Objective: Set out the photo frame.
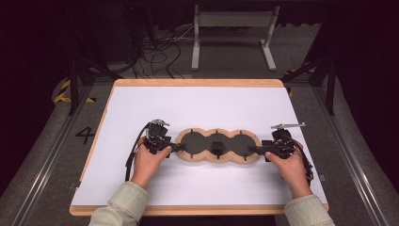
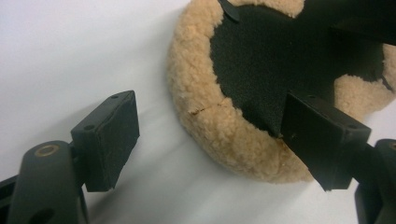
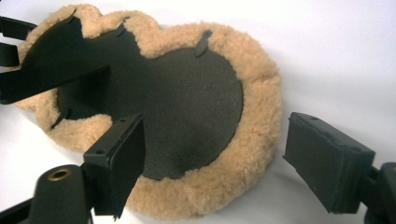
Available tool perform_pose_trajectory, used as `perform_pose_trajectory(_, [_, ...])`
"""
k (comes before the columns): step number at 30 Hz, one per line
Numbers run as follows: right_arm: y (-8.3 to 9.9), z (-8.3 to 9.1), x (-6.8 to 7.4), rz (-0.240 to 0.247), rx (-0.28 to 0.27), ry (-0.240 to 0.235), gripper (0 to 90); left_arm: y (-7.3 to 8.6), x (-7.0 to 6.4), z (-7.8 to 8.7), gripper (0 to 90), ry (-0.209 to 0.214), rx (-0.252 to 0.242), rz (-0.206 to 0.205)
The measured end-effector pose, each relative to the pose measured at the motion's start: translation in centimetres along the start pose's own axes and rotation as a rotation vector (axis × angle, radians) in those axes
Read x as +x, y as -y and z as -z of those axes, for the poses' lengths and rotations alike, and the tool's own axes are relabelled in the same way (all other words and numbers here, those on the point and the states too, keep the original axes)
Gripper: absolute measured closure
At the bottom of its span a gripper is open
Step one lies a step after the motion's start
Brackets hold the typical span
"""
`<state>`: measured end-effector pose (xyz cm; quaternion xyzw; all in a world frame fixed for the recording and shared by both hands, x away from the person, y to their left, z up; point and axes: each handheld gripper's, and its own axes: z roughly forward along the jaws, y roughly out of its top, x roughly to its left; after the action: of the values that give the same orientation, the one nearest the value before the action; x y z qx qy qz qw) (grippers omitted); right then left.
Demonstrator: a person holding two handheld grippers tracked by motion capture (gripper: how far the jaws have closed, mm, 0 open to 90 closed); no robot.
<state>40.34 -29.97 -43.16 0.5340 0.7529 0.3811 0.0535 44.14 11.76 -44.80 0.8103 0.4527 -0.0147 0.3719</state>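
A long tan fleece pad [image 1: 230,141] with three joined round black lobes lies flat in the middle of the white table top [image 1: 202,103]. A black strap [image 1: 217,147] crosses its middle lobe. My left gripper [image 1: 175,147] is at the pad's left end. It is open and straddles the fleece rim [image 2: 219,126], one jaw over the black face and one over the white surface. At the right end my right gripper [image 1: 254,149] is open the same way across the rim [image 3: 261,140]. Neither holds anything.
The white sheet rests on a wooden board [image 1: 197,83] with bare room all round the pad. Beyond the table are a grey metal stand [image 1: 233,28], loose cables [image 1: 160,52] on the floor and a floor mark "4" [image 1: 84,135].
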Motion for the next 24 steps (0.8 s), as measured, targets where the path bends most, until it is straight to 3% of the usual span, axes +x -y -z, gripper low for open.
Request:
perform_pose_trajectory(8, [0.3,-0.8,-0.1,0.000,0.069,-0.019,20.1,0.0,0.0,-0.5,17.8,0.013,0.006,-0.007])
perform_pose_trajectory(15, [0.5,-1.0,0.1,0.005,0.056,-0.020,20.4,0.0,-0.3,-0.7,16.9,0.019,0.008,-0.020])
perform_pose_trajectory(19, [0.5,-0.9,0.1,-0.028,0.051,-0.024,21.4,0.0,-0.8,-0.9,19.5,0.056,0.025,-0.031])
perform_pose_trajectory(24, [0.5,-0.7,0.1,-0.053,0.057,-0.029,22.7,0.0,-1.1,-1.1,19.9,0.060,0.023,-0.027])
